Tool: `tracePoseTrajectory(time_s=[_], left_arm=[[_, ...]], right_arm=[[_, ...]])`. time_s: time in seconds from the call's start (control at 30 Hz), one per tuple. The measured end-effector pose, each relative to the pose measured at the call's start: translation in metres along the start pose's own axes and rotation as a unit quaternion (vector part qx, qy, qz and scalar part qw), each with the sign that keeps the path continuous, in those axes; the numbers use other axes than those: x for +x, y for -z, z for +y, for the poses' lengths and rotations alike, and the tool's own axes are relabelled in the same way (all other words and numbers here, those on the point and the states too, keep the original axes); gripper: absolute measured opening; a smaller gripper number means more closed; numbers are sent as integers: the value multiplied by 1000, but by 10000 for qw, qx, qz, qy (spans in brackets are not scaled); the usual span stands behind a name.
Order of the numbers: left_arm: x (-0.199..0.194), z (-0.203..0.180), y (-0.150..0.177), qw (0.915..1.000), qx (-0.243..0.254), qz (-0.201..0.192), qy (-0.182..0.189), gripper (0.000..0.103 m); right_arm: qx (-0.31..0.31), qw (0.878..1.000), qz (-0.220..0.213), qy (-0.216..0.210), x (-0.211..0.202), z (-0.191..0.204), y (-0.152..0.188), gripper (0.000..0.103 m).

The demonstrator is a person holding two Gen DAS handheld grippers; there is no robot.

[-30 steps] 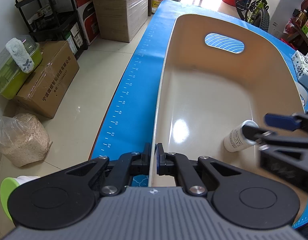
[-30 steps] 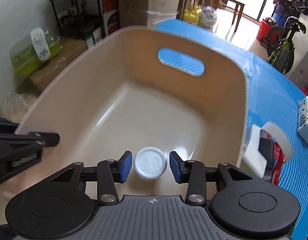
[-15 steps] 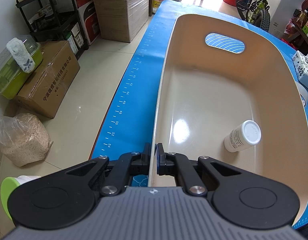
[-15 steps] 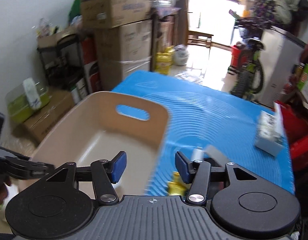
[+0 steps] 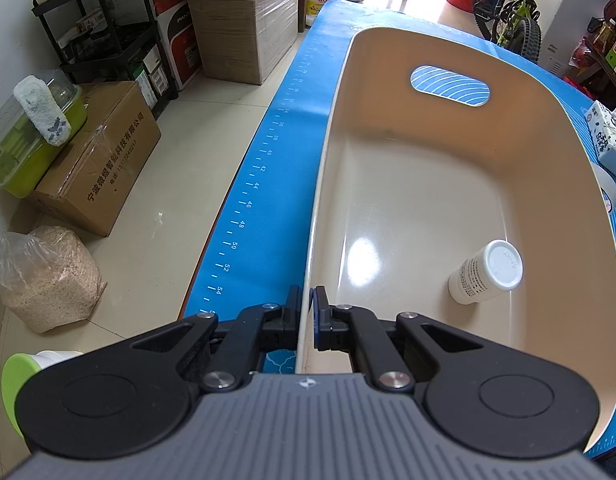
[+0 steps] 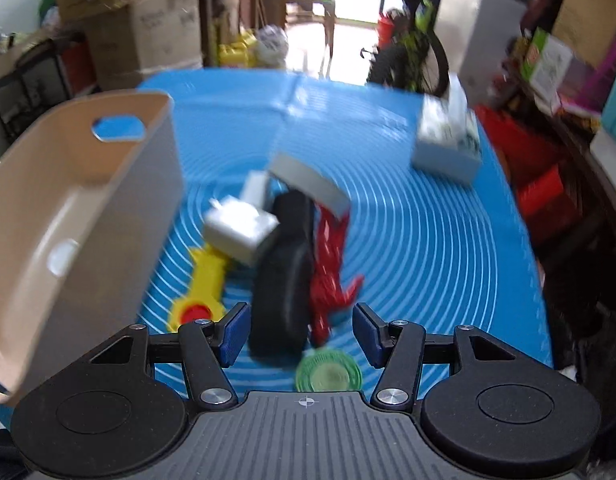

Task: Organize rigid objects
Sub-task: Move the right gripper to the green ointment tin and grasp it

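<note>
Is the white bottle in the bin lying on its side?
No. The white bottle stands upright on the floor of the beige bin, cap up, near the bin's right wall.

White capped bottle (image 5: 486, 274) lies tilted inside beige bin (image 5: 428, 52) — others piled outside.

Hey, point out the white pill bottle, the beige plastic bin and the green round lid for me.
White pill bottle (image 5: 492, 270): left wrist view, on its cap.
Beige plastic bin (image 5: 448, 52): left wrist view, far rim.
Green round lid (image 6: 329, 371): right wrist view, its centre.
</note>
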State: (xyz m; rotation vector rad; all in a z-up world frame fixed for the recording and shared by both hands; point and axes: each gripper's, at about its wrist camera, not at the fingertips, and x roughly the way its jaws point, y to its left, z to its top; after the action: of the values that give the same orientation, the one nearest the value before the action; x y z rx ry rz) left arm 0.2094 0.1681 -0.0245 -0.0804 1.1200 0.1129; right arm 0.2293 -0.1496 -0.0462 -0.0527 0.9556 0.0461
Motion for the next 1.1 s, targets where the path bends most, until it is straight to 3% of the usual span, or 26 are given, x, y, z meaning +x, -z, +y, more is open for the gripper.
tracePoseTrajectory(time_s=[0.5,0.67,0.73,1.1], left_arm=[[0,-4,1,10000,15,3,-46,7],[0,-4,1,10000,19,4,-53,7],[0,-3,1,10000,20,4,-54,7],[0,-4,1,10000,19,5,-55,7]], right_arm=[[306,9983,476,160,43,-16,33,65],[550,9975,448,30,48,-23,38,64],[499,9979,423,25,48,-22,39,55],[554,9980,268,169,39,-20,41,54]])
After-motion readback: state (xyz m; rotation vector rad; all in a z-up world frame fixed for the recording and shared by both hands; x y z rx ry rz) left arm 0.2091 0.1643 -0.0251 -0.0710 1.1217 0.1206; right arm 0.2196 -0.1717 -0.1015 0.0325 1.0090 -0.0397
